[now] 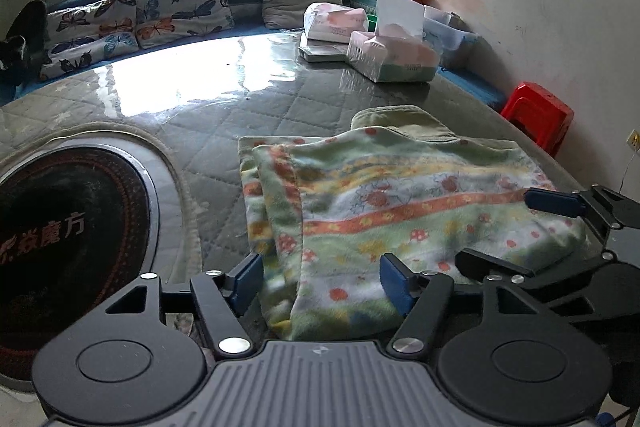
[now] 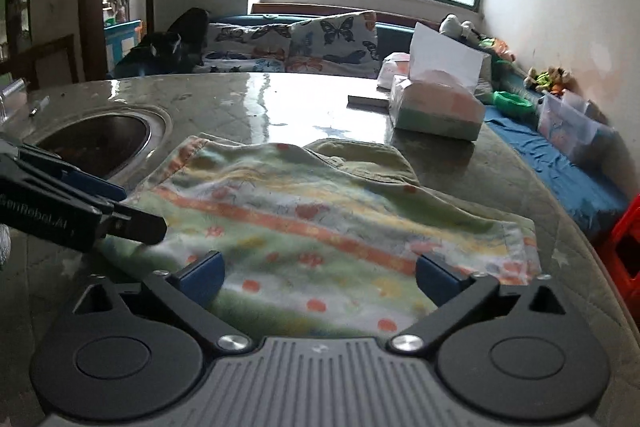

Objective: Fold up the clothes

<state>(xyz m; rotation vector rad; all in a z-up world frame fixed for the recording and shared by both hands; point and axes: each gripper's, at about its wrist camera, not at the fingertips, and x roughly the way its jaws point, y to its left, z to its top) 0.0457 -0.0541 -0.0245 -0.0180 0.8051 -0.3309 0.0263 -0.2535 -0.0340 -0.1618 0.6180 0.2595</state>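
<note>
I hold the left gripper (image 1: 320, 277) spread wide over the near left edge of the fleece garment (image 1: 400, 203), pinching nothing; the right gripper (image 2: 320, 273) is likewise spread over its near right edge. The garment lies flat on the quilted table (image 1: 224, 131), right of the inset burner (image 1: 60, 227). I judge one fold done, further folds remaining. Long axis runs left-right.
</note>
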